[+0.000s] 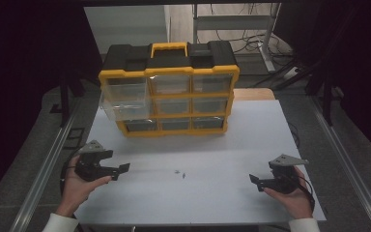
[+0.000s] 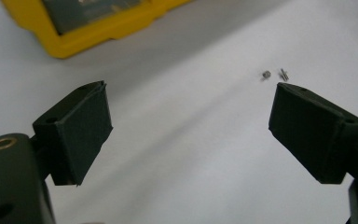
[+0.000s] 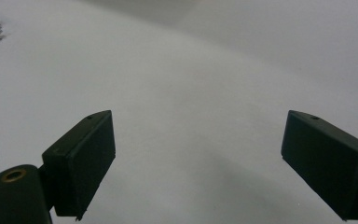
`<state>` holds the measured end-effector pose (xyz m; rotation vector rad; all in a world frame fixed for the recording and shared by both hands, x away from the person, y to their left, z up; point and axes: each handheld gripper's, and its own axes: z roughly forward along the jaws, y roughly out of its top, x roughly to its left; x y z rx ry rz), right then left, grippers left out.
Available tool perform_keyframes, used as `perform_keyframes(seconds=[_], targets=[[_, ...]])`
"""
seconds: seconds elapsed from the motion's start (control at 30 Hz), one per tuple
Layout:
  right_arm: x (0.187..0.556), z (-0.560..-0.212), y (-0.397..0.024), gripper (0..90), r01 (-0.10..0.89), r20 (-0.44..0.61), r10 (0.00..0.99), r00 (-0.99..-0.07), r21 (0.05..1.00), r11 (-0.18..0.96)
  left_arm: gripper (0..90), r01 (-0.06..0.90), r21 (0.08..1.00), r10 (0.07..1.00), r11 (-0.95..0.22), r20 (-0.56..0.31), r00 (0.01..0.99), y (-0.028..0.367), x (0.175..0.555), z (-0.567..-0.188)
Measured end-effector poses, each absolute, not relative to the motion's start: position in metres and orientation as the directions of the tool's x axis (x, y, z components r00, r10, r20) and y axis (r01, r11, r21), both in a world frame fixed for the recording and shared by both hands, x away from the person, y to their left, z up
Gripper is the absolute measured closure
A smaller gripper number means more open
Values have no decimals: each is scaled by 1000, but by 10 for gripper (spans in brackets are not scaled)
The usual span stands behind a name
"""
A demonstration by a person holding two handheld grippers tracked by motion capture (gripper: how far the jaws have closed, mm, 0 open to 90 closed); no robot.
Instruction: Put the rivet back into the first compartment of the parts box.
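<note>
A wide stretch of the white tabletop (image 1: 222, 203) is left bare between the left gripper (image 1: 122, 169) and the right gripper (image 1: 254, 180), both held with jaws spread apart. That stretch is interrupted near its middle by 2 tiny metal parts (image 1: 180, 172), lying close together. The far part of the tabletop is blocked by the yellow-and-black plastic drawer organiser (image 1: 169, 89), set upright with its clear drawers facing forward. Its upper-left clear drawer (image 1: 123, 107) is seen jutting forward into the near space. Open tabletop is left to the right of the organiser.
</note>
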<state>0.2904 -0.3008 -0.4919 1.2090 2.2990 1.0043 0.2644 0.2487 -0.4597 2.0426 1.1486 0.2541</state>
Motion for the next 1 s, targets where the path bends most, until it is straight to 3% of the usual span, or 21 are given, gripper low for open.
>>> perform_keyframes(seconds=[0.57, 1.0], targets=[[291, -493, -301, 102, 570, 9, 820, -573, 723, 390, 141, 620, 643, 715, -450, -158, 681, 178, 283, -483], [291, -494, -301, 103, 571, 4, 818, -575, 719, 397, 190, 613, 600, 690, -514, -135, 711, 127, 306, -499]])
